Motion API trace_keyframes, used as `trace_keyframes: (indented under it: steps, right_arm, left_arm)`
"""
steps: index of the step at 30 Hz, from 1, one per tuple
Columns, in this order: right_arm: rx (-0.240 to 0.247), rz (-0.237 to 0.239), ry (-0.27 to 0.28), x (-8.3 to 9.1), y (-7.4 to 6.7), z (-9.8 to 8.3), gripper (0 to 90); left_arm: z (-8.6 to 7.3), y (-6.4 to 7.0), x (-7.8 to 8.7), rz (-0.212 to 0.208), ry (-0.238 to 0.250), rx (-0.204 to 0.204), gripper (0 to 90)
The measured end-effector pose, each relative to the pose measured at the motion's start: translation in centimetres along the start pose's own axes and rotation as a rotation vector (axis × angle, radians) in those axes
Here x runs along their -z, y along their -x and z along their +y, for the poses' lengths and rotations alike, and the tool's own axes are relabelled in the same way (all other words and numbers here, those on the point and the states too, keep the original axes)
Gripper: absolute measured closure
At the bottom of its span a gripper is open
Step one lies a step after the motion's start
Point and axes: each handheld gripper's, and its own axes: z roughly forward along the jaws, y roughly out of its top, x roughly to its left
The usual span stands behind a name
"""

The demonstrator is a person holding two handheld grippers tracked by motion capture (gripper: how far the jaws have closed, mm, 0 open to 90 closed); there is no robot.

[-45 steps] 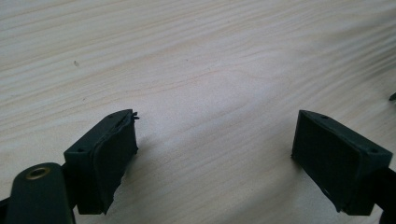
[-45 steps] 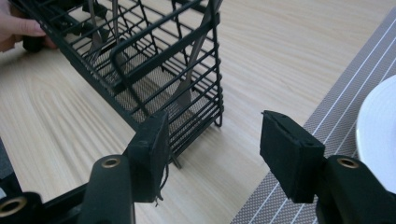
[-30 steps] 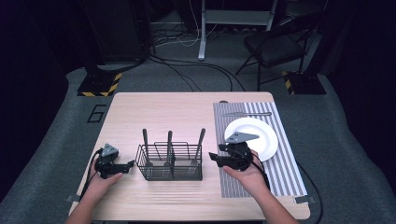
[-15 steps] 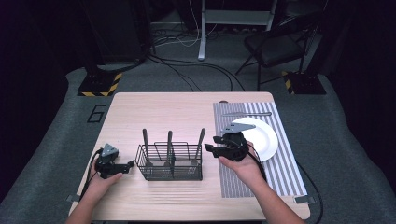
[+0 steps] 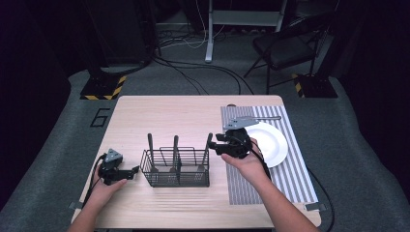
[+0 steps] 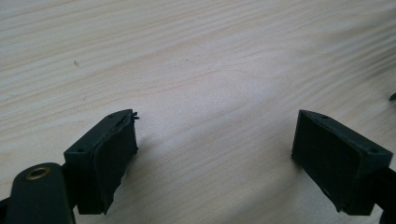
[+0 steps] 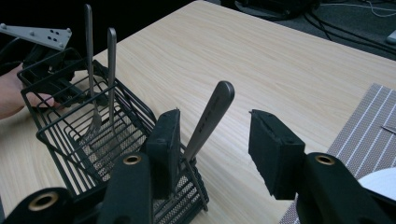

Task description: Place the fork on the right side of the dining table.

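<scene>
Three utensil handles stand upright in the black wire caddy [image 5: 176, 167] on the table [image 5: 159, 116]. The nearest handle [image 7: 209, 116] leans between the right gripper [image 7: 215, 140] jaws, which have just been closing and stand apart, not pressing it. The left gripper [image 6: 215, 154], jaws wide with nothing between, rests beside the caddy's other end. A white plate [image 5: 270, 142] lies on the striped mat [image 5: 300, 174].

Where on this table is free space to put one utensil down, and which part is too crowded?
The far half of the table, between its back edge and the wire caddy, is bare wood. The front strip before the caddy is free too. On the striped mat, the part nearer the person than the white plate is open. Crowded: between caddy and plate, where the right gripper hovers.
</scene>
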Motion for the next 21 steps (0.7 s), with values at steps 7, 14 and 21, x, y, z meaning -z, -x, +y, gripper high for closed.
trace_keyframes:
  steps: [7,14,21]
  right_arm:
    - [-0.011,0.010,-0.001,-0.8,0.2,0.5,57.2]
    - [-0.001,0.022,0.008,-1.5,0.2,0.9,61.6]
    - [0.007,0.028,0.015,-1.9,-0.1,1.3,66.1]
  left_arm:
    - [0.0,0.0,0.0,0.000,0.000,0.000,13.8]
    - [0.0,0.0,0.0,0.000,0.001,0.001,13.8]
    - [0.0,0.0,0.0,-0.001,0.001,0.001,13.8]
